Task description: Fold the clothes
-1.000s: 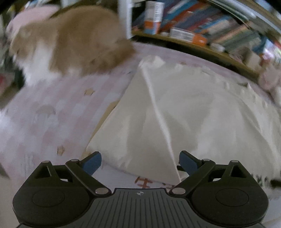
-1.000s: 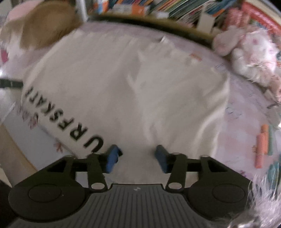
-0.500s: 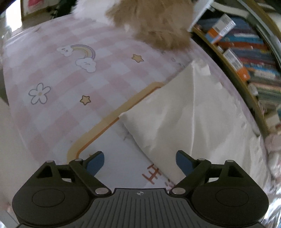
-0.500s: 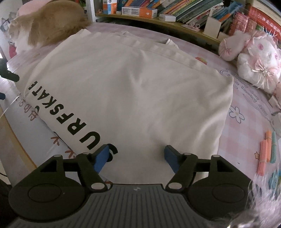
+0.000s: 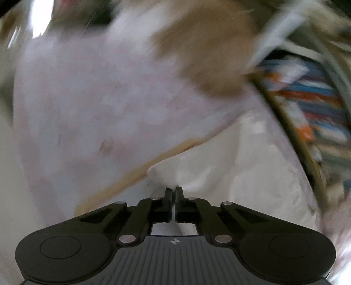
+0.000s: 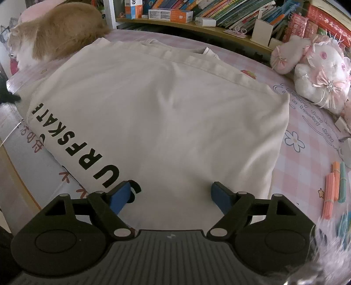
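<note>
The left tool [image 5: 173,190] has just clamped on the cream garment [image 6: 164,114] corner at lower centre for folding, while the right tool [image 6: 171,194], just widened, straddles its near edge

A child's room at home: a pink checked mat [image 6: 307,166] with flowers and stars, crowded bookshelves [image 6: 230,13] at the far side, plush toys [image 6: 318,72] far right, a cat [image 6: 57,32] far left.
</note>
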`<state>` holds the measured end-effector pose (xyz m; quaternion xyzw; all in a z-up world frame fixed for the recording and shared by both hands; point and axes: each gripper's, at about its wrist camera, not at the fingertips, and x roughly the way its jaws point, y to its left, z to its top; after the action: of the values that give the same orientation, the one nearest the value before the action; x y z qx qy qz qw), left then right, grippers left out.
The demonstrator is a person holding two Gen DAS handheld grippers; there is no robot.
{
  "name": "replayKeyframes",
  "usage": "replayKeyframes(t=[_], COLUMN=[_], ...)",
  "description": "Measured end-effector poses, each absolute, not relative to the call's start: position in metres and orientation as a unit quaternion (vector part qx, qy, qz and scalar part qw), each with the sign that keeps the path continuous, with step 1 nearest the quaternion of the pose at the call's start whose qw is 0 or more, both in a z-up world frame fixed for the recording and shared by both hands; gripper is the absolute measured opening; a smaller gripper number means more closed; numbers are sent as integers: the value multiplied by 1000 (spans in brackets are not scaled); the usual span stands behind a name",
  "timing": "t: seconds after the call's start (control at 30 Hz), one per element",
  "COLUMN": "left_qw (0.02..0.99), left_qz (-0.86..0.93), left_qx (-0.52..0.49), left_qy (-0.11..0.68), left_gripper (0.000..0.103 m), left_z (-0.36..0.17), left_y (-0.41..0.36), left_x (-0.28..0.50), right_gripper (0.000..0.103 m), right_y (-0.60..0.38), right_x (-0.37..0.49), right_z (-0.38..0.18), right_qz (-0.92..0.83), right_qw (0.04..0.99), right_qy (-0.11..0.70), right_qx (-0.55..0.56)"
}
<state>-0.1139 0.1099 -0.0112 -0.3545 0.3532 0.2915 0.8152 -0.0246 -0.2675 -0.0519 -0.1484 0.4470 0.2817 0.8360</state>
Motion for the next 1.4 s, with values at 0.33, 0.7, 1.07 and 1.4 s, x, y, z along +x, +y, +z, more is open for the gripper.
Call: replayKeyframes(t=[0.33,0.7,1.07,1.4], left_qw=[758,827,874,897], left_qz=[293,277,197,53], left_qx=[-437,-238,-114,-124], left_qy=[386,428,429,421], left_gripper=[5,59,83,86], left_z=[-51,-19,-1,-4], left_y=[144,106,79,103], left_x=[-118,-112,-80,-71], right_gripper=[85,90,95,95], right_y=[-268,-270,-263,-203], right_x=[-23,-23,-27,-61], right_z=[-52,-55,-51,-23], right_qz=[280,274,219,114], right_qw=[836,842,858,901], right_qy=[449,443,448,408], right_qx=[-146,-141,-126,-98])
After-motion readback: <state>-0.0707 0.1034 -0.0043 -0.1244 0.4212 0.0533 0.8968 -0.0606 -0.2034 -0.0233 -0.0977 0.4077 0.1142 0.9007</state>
